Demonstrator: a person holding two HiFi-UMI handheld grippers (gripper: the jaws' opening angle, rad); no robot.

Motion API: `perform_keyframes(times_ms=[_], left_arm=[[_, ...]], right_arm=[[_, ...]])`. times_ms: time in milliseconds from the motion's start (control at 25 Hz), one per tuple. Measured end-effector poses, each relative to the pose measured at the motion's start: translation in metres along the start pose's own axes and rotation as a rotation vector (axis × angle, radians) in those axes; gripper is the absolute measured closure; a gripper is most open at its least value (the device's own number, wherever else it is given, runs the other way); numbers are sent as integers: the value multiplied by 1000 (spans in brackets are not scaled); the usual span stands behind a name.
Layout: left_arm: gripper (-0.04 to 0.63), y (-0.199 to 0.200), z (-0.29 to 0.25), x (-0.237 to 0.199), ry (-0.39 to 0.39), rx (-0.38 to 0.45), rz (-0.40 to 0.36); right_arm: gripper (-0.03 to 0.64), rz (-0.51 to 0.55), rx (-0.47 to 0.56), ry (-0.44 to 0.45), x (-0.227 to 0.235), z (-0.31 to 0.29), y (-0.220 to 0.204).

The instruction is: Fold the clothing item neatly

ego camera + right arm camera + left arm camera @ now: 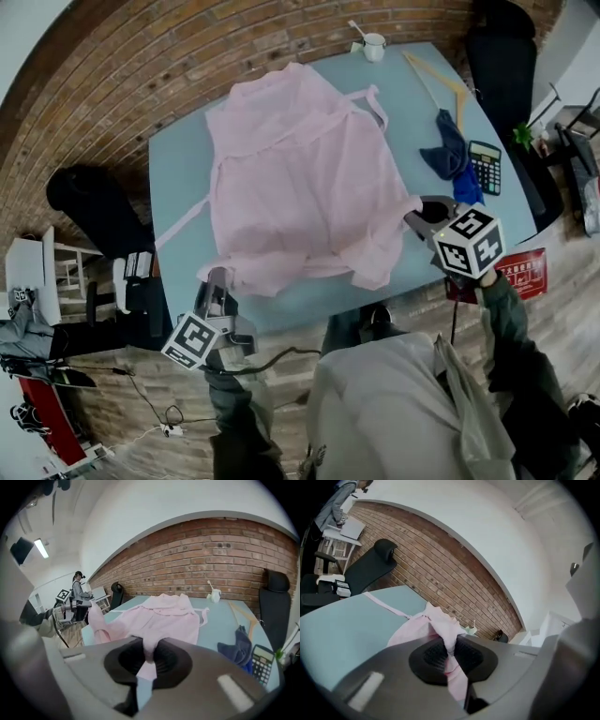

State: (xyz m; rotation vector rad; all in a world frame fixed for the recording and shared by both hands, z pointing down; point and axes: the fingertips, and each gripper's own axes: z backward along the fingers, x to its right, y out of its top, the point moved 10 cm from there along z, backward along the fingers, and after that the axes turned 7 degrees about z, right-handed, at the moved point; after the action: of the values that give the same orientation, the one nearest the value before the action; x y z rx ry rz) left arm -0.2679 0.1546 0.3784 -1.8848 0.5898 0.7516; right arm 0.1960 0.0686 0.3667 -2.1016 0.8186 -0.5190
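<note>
Currently: pink garment (300,178), spread on desk (178,169), near hem raised. My left gripper (217,279) and right gripper (419,218): jaws clamped on hem corners. Handling, I judge: hold corners level, taut; lay hem squarely toward collar.

Left gripper (217,279), right gripper (413,221): grey, marker cubes (469,242); sleeves (512,314) perhaps green.
</note>
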Motion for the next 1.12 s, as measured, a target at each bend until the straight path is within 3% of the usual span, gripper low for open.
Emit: perform_keyframes(times_ms=[120, 320, 440, 480, 520, 560, 600, 680, 840, 920, 1040, 1120], left_arm=[[568, 33, -44, -9, -5, -26, -2], [568, 77, -123, -32, -25, -78, 80], [562, 90, -163, -54, 37, -110, 95], [499, 91, -175, -65, 86, -137, 96], [202, 89, -184, -75, 133, -180, 86], [50, 84, -187, -83, 164, -232, 64], [51, 77, -185, -88, 176, -281, 36], [51, 61, -172, -92, 181, -339, -20], [60, 34, -143, -99, 209, -385, -156], [88, 22, -136, -103, 219, -398, -161], [200, 15, -125, -105, 244, -365, -163], [282, 11, -117, -106, 258, -343, -199]], right_arm=[[601, -17, -17, -10, 26, -35, 25], [603, -60, -30, -44, 73, -92, 59], [600, -60, -55, -112, 100, -125, 66], [577, -52, -93, -149, 109, -139, 63], [485, -39, -147, -189, 116, -151, 57], [403, -28, -204, -221, 120, -161, 47], [400, -27, -240, -235, 121, -166, 37], [400, -89, -215, -223, 116, -162, 15], [400, -270, -102, -201, 86, -134, -17], [400, -309, -94, -212, 70, -122, -30], [402, -320, -95, -239, 49, -109, -43], [459, -294, -86, -323, 39, -102, -46]])
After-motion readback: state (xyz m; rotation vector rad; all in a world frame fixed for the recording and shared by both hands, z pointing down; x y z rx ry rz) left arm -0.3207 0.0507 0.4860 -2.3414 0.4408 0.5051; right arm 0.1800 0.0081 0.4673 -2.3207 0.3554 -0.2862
